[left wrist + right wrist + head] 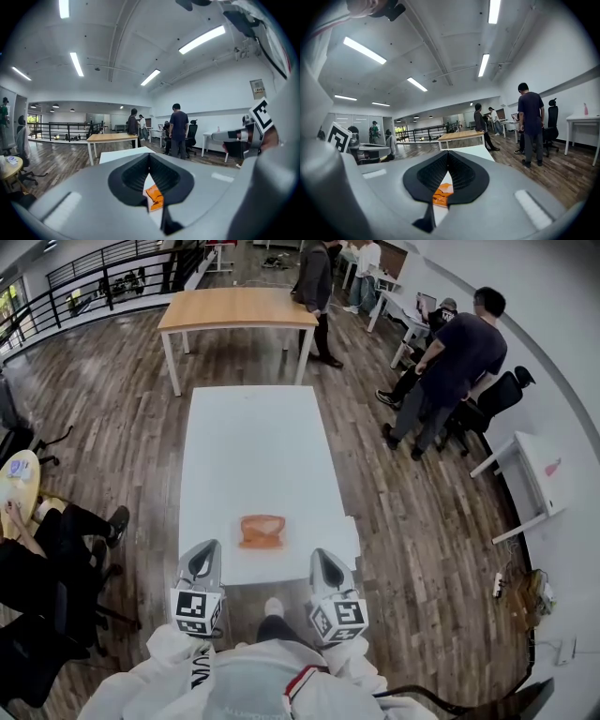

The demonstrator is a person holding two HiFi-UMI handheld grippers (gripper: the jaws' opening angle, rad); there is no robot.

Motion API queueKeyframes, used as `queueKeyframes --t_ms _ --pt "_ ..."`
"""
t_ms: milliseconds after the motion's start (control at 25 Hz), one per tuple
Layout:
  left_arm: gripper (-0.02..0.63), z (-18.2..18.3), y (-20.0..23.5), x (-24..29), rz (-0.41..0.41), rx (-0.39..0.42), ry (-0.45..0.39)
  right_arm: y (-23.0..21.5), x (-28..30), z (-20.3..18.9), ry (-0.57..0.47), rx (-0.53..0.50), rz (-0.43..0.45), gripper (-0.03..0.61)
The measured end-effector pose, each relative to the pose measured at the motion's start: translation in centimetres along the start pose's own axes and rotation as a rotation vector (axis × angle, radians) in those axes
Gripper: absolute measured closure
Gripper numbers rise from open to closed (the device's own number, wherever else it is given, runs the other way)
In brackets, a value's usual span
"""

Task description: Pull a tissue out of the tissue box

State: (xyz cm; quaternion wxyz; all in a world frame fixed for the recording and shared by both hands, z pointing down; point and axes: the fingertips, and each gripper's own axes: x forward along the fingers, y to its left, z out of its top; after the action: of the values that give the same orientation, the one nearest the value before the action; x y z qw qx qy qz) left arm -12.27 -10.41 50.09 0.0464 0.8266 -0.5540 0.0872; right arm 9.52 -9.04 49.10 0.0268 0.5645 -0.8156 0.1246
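An orange tissue pack (262, 531) lies on the long white table (248, 446), near its front end. My left gripper (208, 549) and right gripper (320, 556) hover at the table's near edge, one on each side of the pack and short of it. Both are shut with nothing between their fingers. In the left gripper view the pack (154, 197) shows through the slot under the closed tips of the left gripper (149, 156). The right gripper view shows the pack (440, 193) the same way below the right gripper (447, 153).
A wooden table (239, 307) stands beyond the white one. Several people (450, 367) and office chairs (492, 399) are at the right. A small white desk (534, 474) is further right. A seated person's legs (66, 526) and a round table (19, 479) are at the left.
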Motion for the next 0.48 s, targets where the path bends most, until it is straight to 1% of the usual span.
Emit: queueKeyframes --t_ms 480 --pt "0.614 0.3 0.5 2.8 0.078 0.003 0.037 -2.4 4.2 0.5 0.023 0.013 0.079 0.577"
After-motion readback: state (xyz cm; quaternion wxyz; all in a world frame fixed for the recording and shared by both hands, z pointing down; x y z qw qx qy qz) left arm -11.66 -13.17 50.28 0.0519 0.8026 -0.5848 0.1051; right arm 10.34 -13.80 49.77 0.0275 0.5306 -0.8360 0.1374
